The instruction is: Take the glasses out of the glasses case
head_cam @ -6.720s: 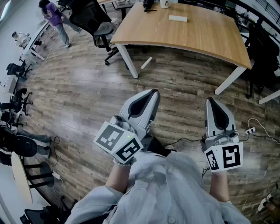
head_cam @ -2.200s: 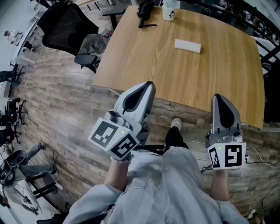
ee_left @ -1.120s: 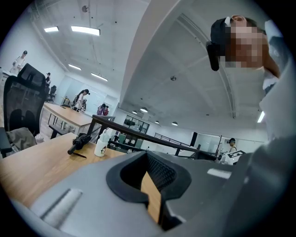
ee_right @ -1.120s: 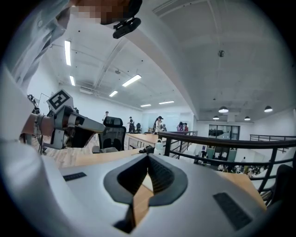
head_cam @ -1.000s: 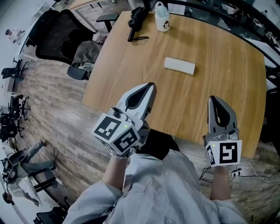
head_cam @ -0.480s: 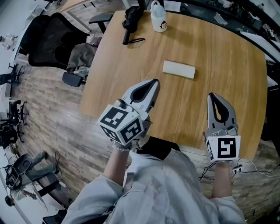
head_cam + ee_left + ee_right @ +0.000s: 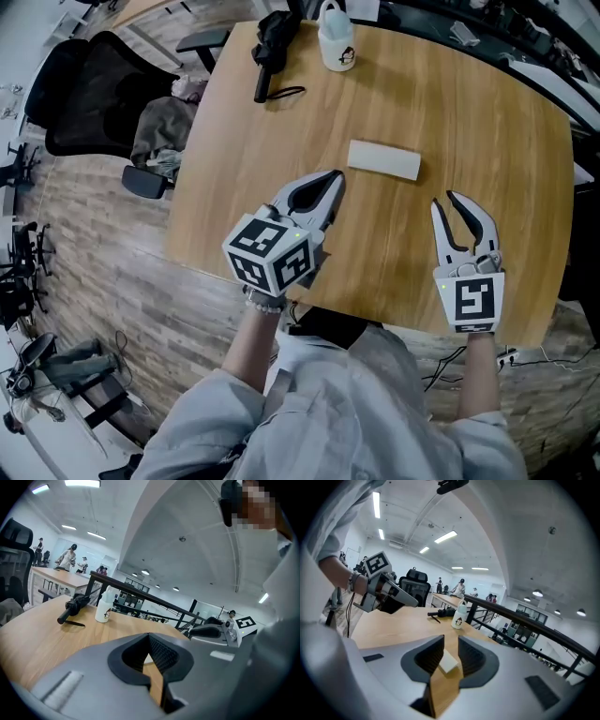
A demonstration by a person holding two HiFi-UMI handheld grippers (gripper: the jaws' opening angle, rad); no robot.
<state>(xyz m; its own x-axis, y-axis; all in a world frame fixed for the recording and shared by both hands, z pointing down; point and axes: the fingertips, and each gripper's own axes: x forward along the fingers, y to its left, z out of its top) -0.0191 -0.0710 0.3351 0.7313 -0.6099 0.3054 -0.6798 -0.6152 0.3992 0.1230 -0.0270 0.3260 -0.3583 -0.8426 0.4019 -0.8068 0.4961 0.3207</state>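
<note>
A white oblong glasses case (image 7: pixel 383 159) lies closed on the wooden table (image 7: pixel 234 178). My left gripper (image 7: pixel 335 175) hovers over the table just short of the case's left end, its tips together and nothing in them; the left gripper view shows the jaws (image 7: pixel 149 636) meeting. To the right, my right gripper (image 7: pixel 443 199) hangs short of the case's right end. Its jaws have just been opening and stand a little apart with nothing between them. In the right gripper view the case (image 7: pixel 449 663) shows on the table beyond the gap.
A white bottle (image 7: pixel 336 47) and a black folded umbrella (image 7: pixel 270 37) stand at the table's far side. A black office chair (image 7: pixel 89 89) with clothing on it sits off the left edge. The person's body is at the near edge.
The person has walked up to the table. Both grippers have come forward and down over the tabletop toward the case. The right jaws, shut before, now stand apart.
</note>
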